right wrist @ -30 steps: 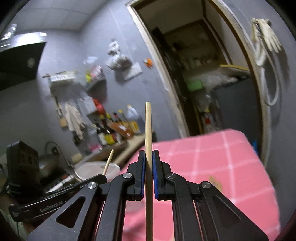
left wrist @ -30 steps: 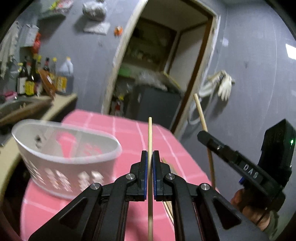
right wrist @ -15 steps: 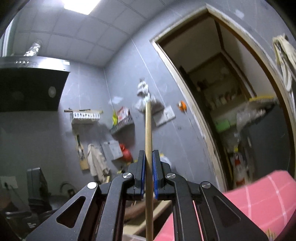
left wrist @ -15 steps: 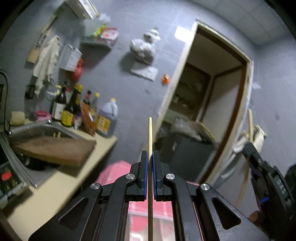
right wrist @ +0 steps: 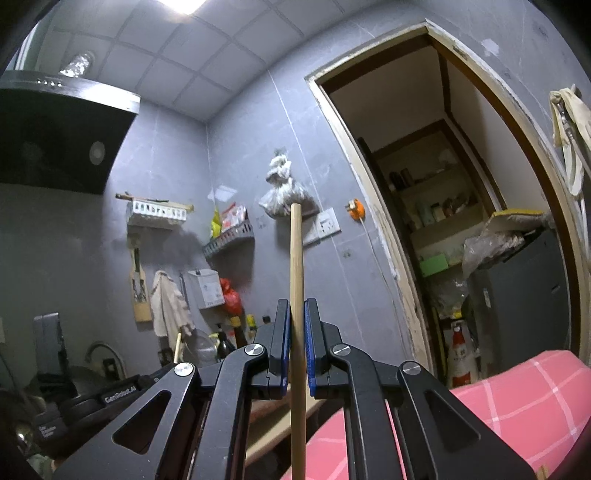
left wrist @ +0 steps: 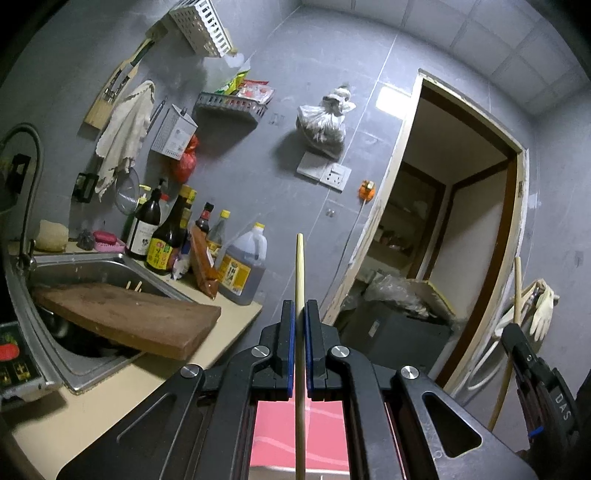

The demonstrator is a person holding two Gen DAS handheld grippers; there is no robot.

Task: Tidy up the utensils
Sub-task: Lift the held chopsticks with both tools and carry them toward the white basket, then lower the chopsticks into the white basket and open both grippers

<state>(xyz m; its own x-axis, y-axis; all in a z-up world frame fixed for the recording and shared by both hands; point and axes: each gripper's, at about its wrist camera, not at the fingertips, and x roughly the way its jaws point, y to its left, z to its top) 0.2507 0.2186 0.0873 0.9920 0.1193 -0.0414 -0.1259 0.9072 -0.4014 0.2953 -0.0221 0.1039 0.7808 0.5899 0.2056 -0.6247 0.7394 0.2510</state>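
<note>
Two chopsticks being carried — one per gripper.
Left gripper (left wrist: 300, 345) and right gripper (right wrist: 296, 347) jaws are clamping a thin chopstick (left wrist: 299, 280) and a thicker chopstick (right wrist: 296, 266), each standing upright.

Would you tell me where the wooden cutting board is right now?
In the left wrist view, the wooden cutting board lies tilted across the steel sink at lower left, just below the sauce bottles.

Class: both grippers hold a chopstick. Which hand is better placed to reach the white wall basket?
Probably left: the left gripper, shut on its chopstick, is closer to the white wall basket; the right gripper sees it farther off.
</note>
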